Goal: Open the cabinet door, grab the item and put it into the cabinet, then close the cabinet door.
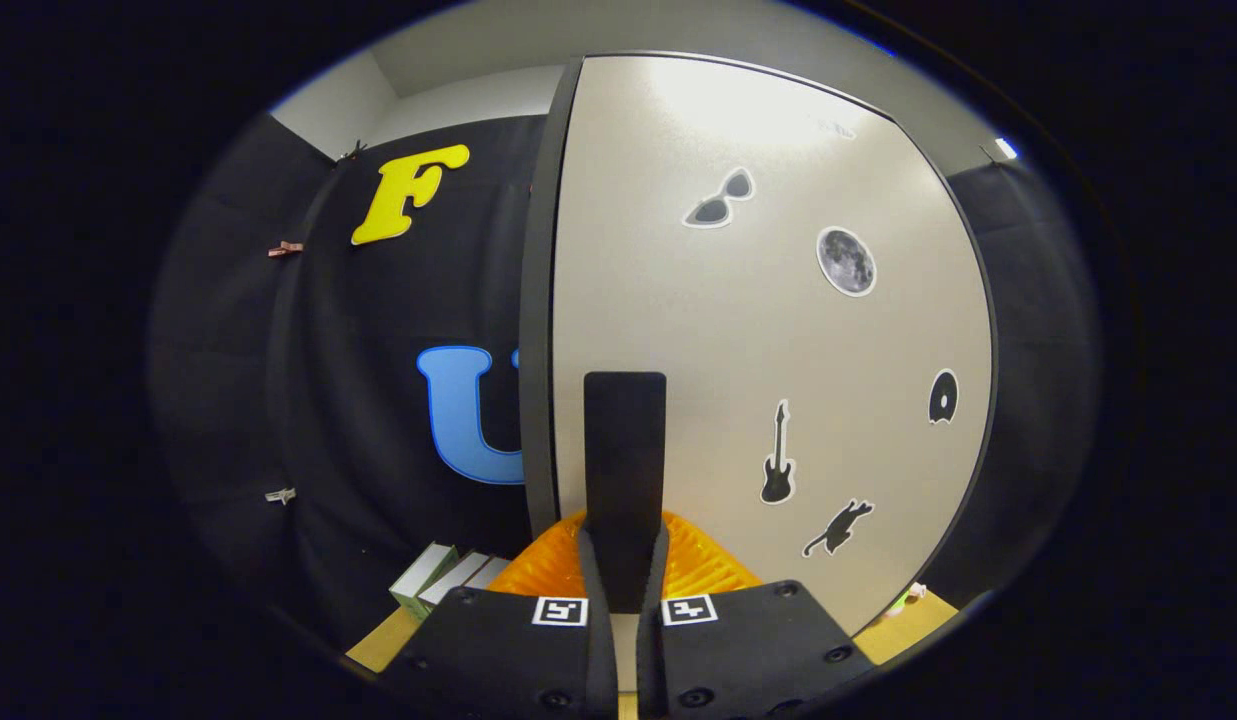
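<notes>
Two fingers of the gripper (624, 575) pressed nearly together, nothing visibly clamped between them; tall dark flat panel (624, 470) rising just ahead, whether held cannot be told. Directly beyond: pale beige cabinet door (738, 350) with black stickers, shut, dark edge (538, 300) at its left. Orange ribbed plastic item (703, 565) low beneath the fingers, before the door; white-and-green boxes (448, 575) beside it. Judged step: opening. Hook the dark edge, pull along the door's arc, avoid pushing flat against the face.
</notes>
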A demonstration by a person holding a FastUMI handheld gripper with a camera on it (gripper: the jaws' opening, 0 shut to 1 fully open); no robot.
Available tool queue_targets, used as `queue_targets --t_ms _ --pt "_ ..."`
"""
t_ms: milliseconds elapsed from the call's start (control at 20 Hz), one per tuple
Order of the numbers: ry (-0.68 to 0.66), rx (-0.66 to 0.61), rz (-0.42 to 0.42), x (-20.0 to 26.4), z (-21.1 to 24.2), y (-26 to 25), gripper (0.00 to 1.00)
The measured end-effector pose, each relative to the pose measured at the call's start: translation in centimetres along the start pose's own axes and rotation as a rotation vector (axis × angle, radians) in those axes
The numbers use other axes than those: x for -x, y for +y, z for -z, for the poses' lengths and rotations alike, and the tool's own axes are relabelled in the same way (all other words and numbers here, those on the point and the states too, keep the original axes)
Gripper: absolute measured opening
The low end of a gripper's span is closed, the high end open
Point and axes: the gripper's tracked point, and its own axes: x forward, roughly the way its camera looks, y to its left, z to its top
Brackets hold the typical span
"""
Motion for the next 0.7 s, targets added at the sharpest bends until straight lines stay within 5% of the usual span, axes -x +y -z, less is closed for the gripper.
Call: queue_targets --t_ms 700 --pt "0.009 -0.028 0.026 6.0 -1.1 -0.9 0.12"
